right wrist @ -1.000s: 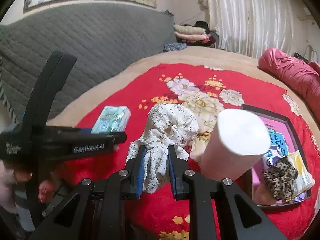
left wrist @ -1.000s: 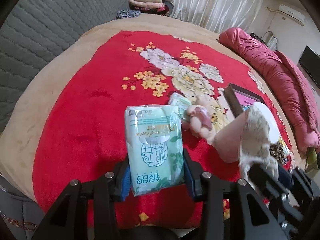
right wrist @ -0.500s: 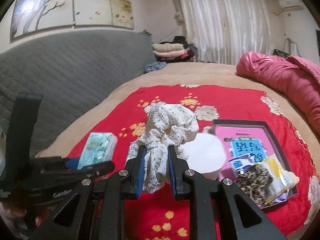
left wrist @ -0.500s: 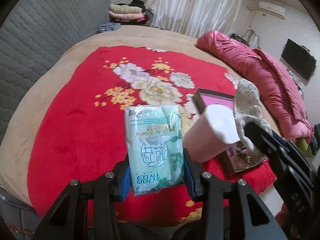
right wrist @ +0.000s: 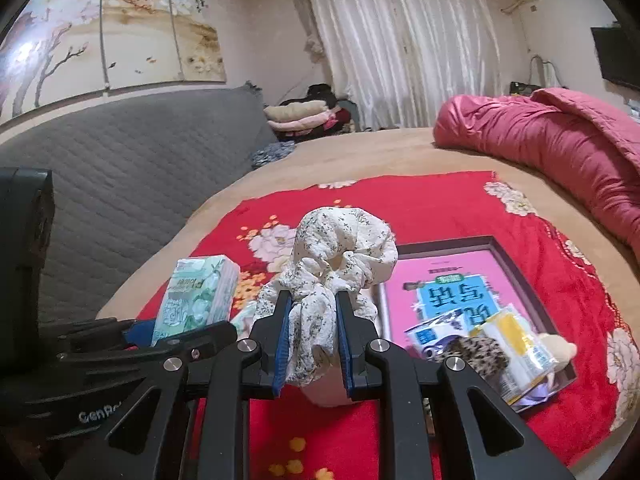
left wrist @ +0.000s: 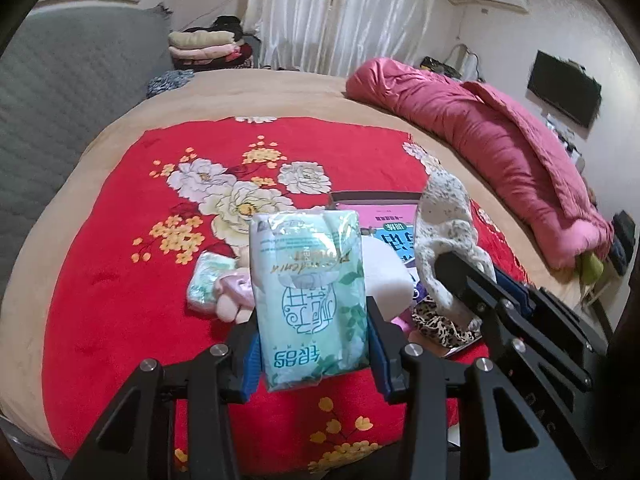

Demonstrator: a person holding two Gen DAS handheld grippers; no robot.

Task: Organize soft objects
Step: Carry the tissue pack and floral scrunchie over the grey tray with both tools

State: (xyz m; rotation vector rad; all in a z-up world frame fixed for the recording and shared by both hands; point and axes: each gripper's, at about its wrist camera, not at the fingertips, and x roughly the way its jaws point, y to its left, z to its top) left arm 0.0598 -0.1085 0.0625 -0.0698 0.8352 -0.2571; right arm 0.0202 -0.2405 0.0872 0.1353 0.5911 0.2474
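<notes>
My left gripper [left wrist: 312,320] is shut on a pale green tissue pack [left wrist: 308,296], held above the red floral blanket [left wrist: 120,280]; the pack also shows in the right wrist view [right wrist: 196,300]. My right gripper [right wrist: 313,328] is shut on a white floral scrunchie [right wrist: 340,248], also seen in the left wrist view [left wrist: 442,220]. A dark-framed tray [right wrist: 520,256] with a pink book holds a leopard scrunchie [right wrist: 476,354] and packets [right wrist: 516,344]. On the blanket lie a second tissue pack [left wrist: 208,280], a pink plush [left wrist: 232,296] and a white roll [left wrist: 386,276].
A rolled pink quilt [left wrist: 500,148] lies along the bed's right side. A grey quilted headboard [right wrist: 120,184] stands at left. Folded clothes [left wrist: 204,46] are stacked beyond the bed by white curtains [left wrist: 344,12]. A TV [left wrist: 564,88] hangs on the right wall.
Both grippers have risen and tilted up with their loads. More of the room and the tray shows; the small pack and plush are in the left wrist view again.
</notes>
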